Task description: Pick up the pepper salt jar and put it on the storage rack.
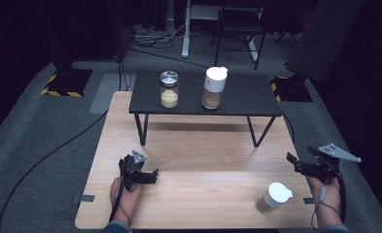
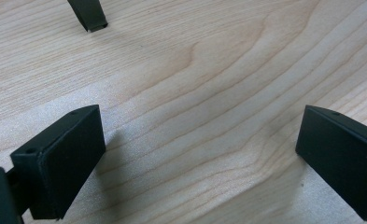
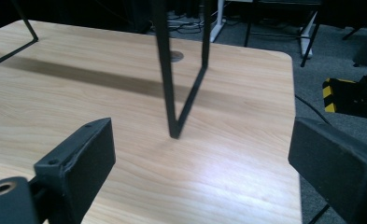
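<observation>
My left gripper (image 1: 153, 176) rests low over the wooden table (image 1: 203, 155) at the front left. In the left gripper view it (image 2: 200, 126) stands open, with bare wood between its jaws. My right gripper (image 1: 293, 164) hangs at the table's right edge, pointing left. Its jaws (image 3: 202, 135) are wide apart and hold nothing. A jar with a white lid (image 1: 274, 196) and brown contents stands on the wood at the front right, just left of and nearer than the right gripper, apart from it.
A low black shelf (image 1: 247, 94) on thin legs stands at the back of the table. It carries a silver-lidded jar (image 1: 169, 90) of yellow grains and a white-lidded jar (image 1: 213, 87) of brown powder. One shelf leg (image 3: 174, 93) rises ahead of the right gripper. Cables lie on the grey floor.
</observation>
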`<state>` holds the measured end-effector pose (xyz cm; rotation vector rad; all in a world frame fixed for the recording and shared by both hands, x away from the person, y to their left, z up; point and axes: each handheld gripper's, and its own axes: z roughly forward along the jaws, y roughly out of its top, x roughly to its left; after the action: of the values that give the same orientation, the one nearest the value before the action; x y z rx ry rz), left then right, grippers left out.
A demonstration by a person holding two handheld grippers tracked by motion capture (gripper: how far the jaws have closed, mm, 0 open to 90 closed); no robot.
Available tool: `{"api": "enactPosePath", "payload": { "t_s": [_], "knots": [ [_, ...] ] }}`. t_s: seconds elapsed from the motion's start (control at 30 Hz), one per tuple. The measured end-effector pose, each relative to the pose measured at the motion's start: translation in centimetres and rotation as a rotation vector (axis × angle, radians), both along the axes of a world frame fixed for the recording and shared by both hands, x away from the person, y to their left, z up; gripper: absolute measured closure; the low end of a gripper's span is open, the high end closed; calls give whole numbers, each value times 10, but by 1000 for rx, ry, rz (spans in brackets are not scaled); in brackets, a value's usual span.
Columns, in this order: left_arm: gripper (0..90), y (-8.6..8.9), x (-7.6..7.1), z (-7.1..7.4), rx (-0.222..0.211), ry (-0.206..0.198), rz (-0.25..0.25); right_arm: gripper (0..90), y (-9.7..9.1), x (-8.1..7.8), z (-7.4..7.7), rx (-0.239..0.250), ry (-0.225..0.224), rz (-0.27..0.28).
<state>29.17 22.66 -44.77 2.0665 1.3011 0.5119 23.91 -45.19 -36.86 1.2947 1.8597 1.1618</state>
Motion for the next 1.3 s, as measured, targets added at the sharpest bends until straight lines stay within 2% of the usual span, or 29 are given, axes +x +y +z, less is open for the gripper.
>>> {"api": "enactPosePath", "payload": {
  "t_s": [0.33, 0.53, 0.8, 0.9, 1.17, 1.3],
  "knots": [
    [9, 0, 0, 0, 1, 0, 0, 50, -23, -7, -39, -11, 48, -15],
    [9, 0, 0, 0, 1, 0, 0, 43, -24, -7, -57, -29, 75, -8],
    [8, 0, 0, 0, 0, 0, 3, 38, -24, -3, -73, -37, 135, 5],
    [8, 0, 0, 0, 1, 0, 3, 38, -22, -1, -77, -54, 152, 13],
    [8, 0, 0, 0, 1, 0, 3, 38, -14, 6, -83, -103, 205, 29],
    [8, 0, 0, 0, 1, 0, 3, 38, -15, 11, -84, -101, 242, 32]
  ]
}}
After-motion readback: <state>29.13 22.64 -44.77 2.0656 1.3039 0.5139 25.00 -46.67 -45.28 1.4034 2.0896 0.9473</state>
